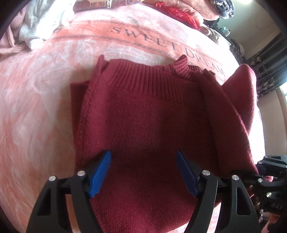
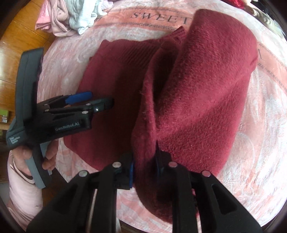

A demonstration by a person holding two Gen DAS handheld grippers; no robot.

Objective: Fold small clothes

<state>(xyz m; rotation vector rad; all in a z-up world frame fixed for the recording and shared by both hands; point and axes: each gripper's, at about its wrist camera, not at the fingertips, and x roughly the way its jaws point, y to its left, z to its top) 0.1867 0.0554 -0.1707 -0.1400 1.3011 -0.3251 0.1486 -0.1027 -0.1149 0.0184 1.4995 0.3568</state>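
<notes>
A dark red knit sweater (image 1: 143, 116) lies on the pink blanket (image 1: 44, 107), its ribbed collar at the far side. My left gripper (image 1: 143, 172) hangs open over the sweater's middle, with nothing between its blue pads (image 1: 100, 172). In the right wrist view the same left gripper (image 2: 102, 98) shows at the left, held by a hand (image 2: 48, 161). My right gripper (image 2: 144, 166) is shut on a bunched fold of the sweater (image 2: 197, 89). That side is lifted and drapes up off the blanket. Its right pad is mostly hidden by the fabric.
A pile of pink and white clothes (image 2: 71, 16) sits at the blanket's far left corner. Red and patterned textiles (image 1: 179, 14) lie at the far edge. Wooden floor (image 2: 18, 53) shows to the left of the bed, dark curtains (image 1: 265, 71) to the right.
</notes>
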